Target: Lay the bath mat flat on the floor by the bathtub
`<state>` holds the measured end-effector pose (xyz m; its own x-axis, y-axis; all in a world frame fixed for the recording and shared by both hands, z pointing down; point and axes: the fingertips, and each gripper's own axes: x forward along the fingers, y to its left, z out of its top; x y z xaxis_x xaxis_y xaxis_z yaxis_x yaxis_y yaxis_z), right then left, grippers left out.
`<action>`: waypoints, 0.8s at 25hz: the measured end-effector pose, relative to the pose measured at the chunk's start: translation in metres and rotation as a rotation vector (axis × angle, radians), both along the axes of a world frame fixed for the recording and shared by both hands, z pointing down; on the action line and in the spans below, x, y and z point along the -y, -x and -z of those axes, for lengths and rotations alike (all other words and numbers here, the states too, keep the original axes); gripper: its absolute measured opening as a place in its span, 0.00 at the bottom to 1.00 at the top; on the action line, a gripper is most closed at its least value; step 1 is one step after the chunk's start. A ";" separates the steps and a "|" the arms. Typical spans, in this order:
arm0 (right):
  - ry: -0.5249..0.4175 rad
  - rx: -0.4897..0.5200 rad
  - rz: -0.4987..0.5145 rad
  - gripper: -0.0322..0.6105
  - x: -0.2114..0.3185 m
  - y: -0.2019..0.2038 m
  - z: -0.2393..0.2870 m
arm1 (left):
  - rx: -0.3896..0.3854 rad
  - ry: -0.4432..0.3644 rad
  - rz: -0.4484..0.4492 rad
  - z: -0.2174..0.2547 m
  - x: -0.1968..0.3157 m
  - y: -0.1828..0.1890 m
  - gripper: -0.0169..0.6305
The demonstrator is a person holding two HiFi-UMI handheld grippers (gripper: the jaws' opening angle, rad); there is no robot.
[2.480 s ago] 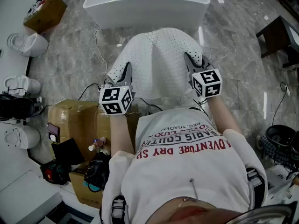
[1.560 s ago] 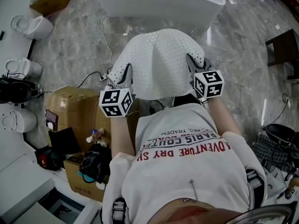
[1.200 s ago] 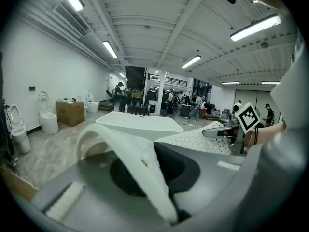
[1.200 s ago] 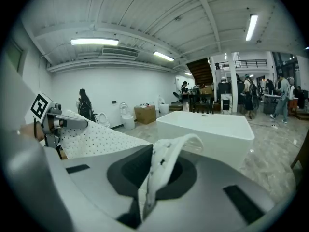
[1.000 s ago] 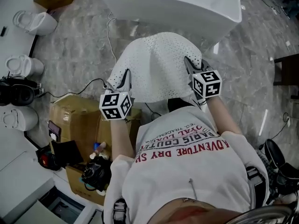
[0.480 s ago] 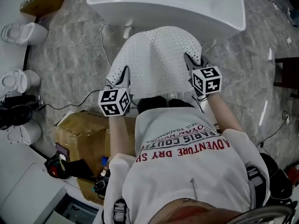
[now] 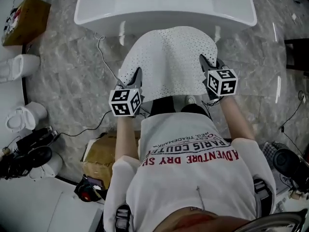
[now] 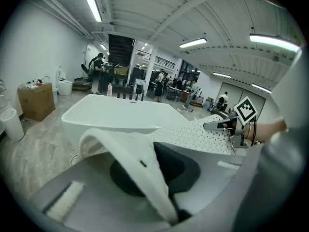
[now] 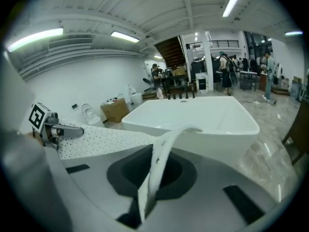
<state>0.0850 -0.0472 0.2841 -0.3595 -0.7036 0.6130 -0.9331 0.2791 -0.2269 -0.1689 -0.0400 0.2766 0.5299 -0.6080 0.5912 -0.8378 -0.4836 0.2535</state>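
We hold the bath mat (image 7: pixel 166 62) up just before the bathtub (image 7: pixel 120 13), left tool (image 7: pixel 137 76) and right tool (image 7: pixel 206 64) each clamped shut on a near corner. It seems to have arrived; lowering and flattening remain. Below lies grey marble floor (image 7: pixel 67 81), crossed by a cable (image 7: pixel 104 57).

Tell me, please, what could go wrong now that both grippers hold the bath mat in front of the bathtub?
1. The bath mat humps up between the left gripper and the right gripper, so it may land creased, not flat.
2. A white cable lies on the floor near its left side; the mat could cover it.
3. Each gripper pinches only a thin edge, which might slip.
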 end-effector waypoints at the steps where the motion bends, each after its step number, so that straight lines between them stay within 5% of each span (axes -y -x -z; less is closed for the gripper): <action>1: 0.000 -0.003 -0.015 0.08 0.010 0.001 -0.005 | 0.000 0.004 -0.009 -0.005 0.014 0.003 0.06; 11: 0.096 -0.052 -0.054 0.08 0.063 0.014 -0.098 | 0.005 0.095 -0.043 -0.105 0.095 0.012 0.06; 20: 0.092 -0.127 0.025 0.08 0.082 0.001 -0.265 | 0.002 0.090 -0.048 -0.274 0.125 -0.010 0.06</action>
<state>0.0840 -0.1296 0.5489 -0.2917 -0.6342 0.7160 -0.9488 0.2866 -0.1328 -0.1590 -0.1654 0.5507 0.5556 -0.5262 0.6438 -0.8149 -0.4982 0.2960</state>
